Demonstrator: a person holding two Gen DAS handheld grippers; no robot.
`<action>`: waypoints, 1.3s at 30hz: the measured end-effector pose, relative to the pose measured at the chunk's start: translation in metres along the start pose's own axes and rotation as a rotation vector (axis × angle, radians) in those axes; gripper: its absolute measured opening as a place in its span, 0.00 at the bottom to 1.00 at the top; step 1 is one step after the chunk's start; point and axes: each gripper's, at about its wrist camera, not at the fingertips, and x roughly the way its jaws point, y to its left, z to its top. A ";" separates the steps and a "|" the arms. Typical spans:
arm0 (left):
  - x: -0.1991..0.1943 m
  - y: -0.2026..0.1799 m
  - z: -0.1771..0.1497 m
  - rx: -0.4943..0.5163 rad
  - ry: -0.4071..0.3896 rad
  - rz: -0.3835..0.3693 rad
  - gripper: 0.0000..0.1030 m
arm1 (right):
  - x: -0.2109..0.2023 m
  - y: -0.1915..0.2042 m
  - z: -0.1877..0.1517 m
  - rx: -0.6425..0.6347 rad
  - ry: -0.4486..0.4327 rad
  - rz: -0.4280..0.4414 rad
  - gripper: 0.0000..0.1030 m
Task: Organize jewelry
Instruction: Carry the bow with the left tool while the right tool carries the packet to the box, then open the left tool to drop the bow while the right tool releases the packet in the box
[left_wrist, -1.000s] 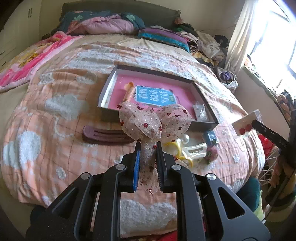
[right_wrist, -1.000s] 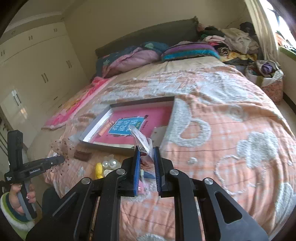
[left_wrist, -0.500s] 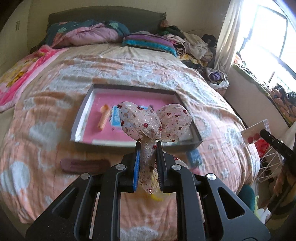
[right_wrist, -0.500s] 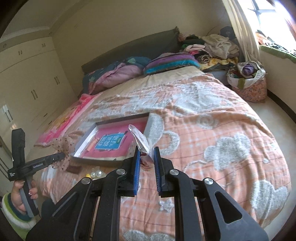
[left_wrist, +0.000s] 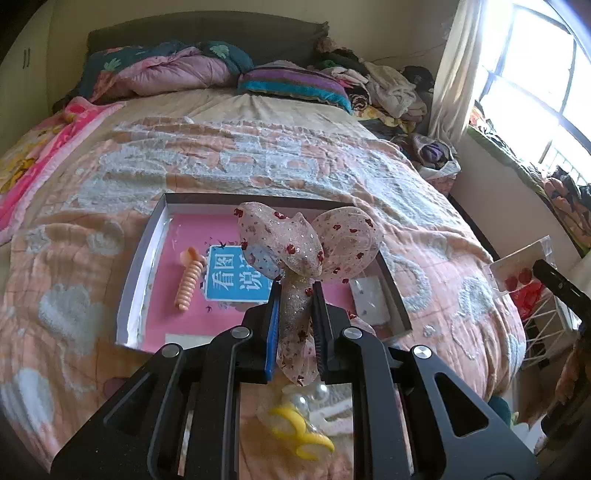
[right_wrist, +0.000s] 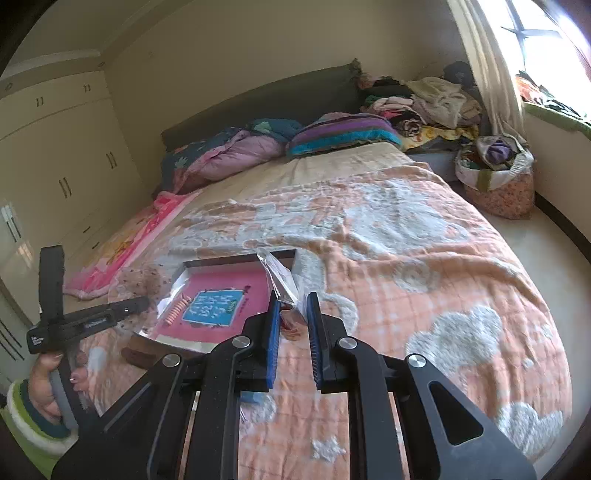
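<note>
Both tools loaded: left tool (left_wrist: 294, 295) clamped on bow hair clip (left_wrist: 306, 240), carried over pink-lined tray (left_wrist: 142, 258); right tool (right_wrist: 291, 302) gripping plastic earring packet (right_wrist: 280, 275). Nearly droppable.

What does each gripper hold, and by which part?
The left gripper holds the sheer beige bow with red dots by its tails. The right gripper holds a clear plastic packet by its lower end.
</note>
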 end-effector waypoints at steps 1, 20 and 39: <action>0.003 0.002 0.001 -0.004 0.004 0.001 0.09 | 0.005 0.003 0.002 -0.002 0.005 0.009 0.13; 0.051 0.052 -0.005 -0.056 0.093 0.062 0.10 | 0.116 0.079 0.006 -0.064 0.191 0.172 0.13; 0.051 0.080 -0.017 -0.079 0.117 0.119 0.35 | 0.195 0.095 -0.021 0.008 0.380 0.225 0.23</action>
